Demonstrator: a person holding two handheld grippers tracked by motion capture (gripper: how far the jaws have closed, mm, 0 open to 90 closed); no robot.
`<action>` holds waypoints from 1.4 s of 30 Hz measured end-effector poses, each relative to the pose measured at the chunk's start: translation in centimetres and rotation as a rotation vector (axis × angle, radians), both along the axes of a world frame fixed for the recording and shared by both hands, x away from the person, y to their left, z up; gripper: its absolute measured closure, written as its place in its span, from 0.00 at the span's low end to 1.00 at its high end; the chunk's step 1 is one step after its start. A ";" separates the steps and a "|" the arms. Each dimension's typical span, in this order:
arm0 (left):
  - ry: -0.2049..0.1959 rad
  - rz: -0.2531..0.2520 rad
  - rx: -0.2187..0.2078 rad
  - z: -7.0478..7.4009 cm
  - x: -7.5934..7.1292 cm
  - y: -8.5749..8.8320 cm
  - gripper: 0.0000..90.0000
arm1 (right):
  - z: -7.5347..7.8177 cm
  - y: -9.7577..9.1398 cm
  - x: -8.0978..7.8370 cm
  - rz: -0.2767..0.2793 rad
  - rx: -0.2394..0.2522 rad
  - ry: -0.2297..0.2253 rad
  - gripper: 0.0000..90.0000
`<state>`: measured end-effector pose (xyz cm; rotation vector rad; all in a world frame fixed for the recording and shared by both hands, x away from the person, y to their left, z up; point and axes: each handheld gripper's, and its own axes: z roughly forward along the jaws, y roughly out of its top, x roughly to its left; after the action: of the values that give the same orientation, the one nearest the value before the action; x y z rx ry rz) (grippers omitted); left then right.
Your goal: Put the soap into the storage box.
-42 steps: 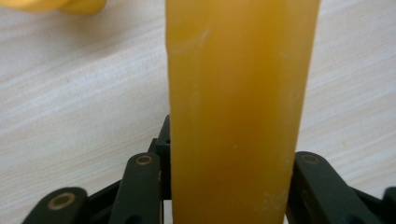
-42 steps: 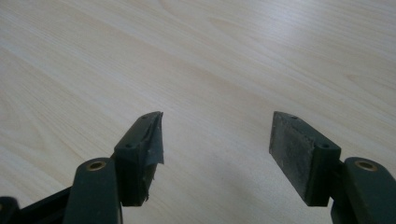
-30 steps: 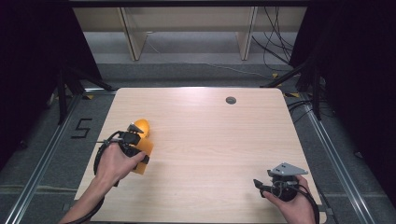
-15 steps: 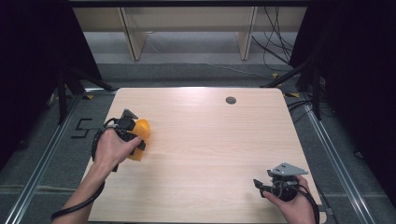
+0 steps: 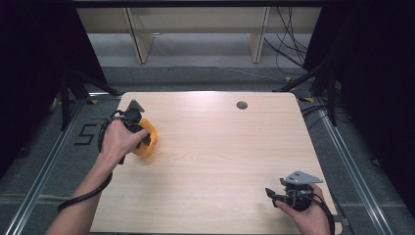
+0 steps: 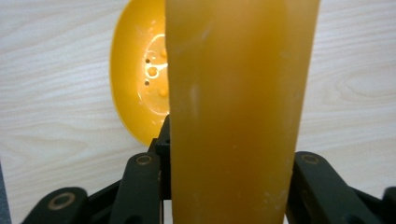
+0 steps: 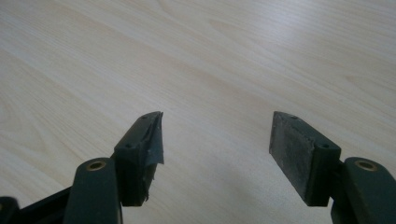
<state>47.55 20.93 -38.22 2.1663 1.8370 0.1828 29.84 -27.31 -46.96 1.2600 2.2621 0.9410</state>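
orange cup (image 6: 236, 112) | translucent plastic, held upright-looking | near the table's left edge | second orange piece (image 6: 137, 74) just behind it

The right gripper (image 7: 217, 154) holds its 2 black jaws apart with nothing between them, above a pale wooden table (image 7: 224, 60). The left pad (image 7: 152, 140) looks torn and frayed at its edge.

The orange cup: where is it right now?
In the high view the orange cup is at the table's left side, clamped in the left gripper; the left gripper view shows it between both jaws.
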 end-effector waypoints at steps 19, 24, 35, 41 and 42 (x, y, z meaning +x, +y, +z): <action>0.045 -0.014 0.074 -2.7 3.9 1.5 0.67 | 0.0 0.1 0.0 -0.009 0.017 0.012 0.39; 0.037 -0.001 0.074 -3.3 4.4 1.4 0.67 | 0.0 0.1 0.0 -0.007 0.016 0.011 0.39; 0.052 -0.017 0.081 -4.4 5.1 1.4 0.67 | 0.0 0.2 0.0 -0.009 0.026 0.019 0.39; 0.062 -0.019 0.084 -5.0 5.3 1.2 0.67 | 0.0 0.1 -0.1 -0.007 0.021 0.021 0.39; 0.071 -0.031 0.087 -5.0 5.3 1.3 0.67 | 0.0 0.2 -0.1 -0.008 0.023 0.021 0.39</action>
<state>52.90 22.24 -43.19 2.2860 1.8654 0.1845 29.77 -27.15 -46.98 1.2938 2.2663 0.9574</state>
